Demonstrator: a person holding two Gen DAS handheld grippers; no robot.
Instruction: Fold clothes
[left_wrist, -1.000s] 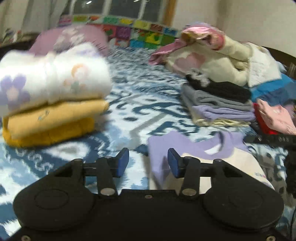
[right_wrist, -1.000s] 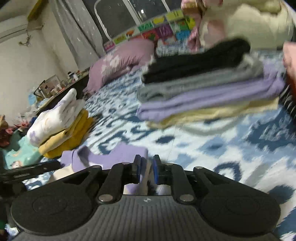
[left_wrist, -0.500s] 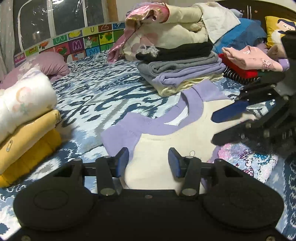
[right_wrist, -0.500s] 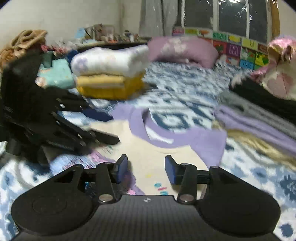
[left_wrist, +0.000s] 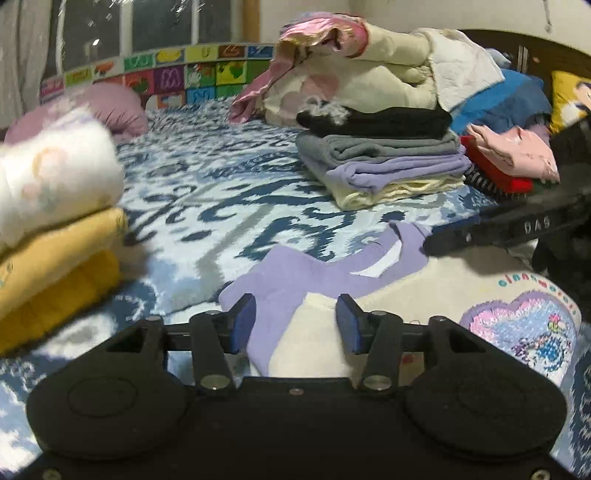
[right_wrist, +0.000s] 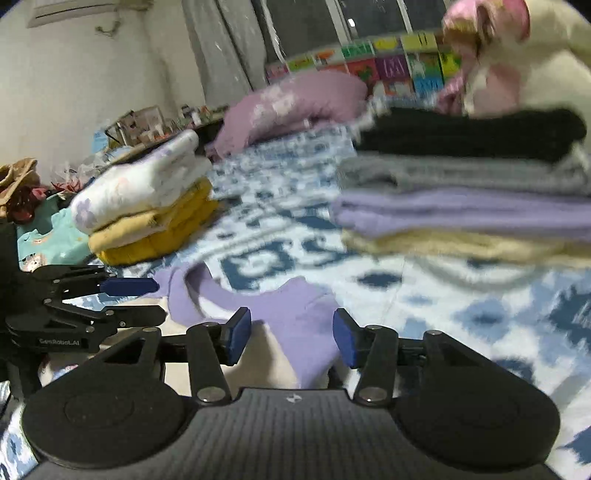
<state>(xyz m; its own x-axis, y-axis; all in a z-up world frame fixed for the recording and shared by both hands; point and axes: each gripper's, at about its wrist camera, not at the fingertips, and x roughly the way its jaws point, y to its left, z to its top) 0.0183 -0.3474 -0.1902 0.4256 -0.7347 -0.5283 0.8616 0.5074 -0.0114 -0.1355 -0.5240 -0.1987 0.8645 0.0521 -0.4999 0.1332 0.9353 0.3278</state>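
A cream sweatshirt with lilac sleeves and collar (left_wrist: 325, 273) is lying flat on the blue-and-white patterned bedspread (left_wrist: 207, 199), its neck end pointing toward the middle of the bed. The left gripper (left_wrist: 295, 323) is hanging low over the garment's lilac shoulder with its blue-padded jaws spread apart, nothing between them but cloth lying underneath. The right gripper (right_wrist: 290, 336) is sitting over the other lilac shoulder, its jaws likewise parted and gripping nothing; whether either pad is touching the fabric is hard to tell. A colourful heart-shaped patch (left_wrist: 524, 332) is showing on the sweatshirt's chest. Beyond the collar, a neat stack of folded black, grey, lilac and cream clothes (left_wrist: 388, 155) is resting on the bed, with a loose heap of cream and pink laundry (left_wrist: 369, 66) piled behind it. Off to the other side, a second pile of folded white floral and mustard-yellow garments (right_wrist: 147, 210) is sitting near a pink pillow (right_wrist: 295, 99).
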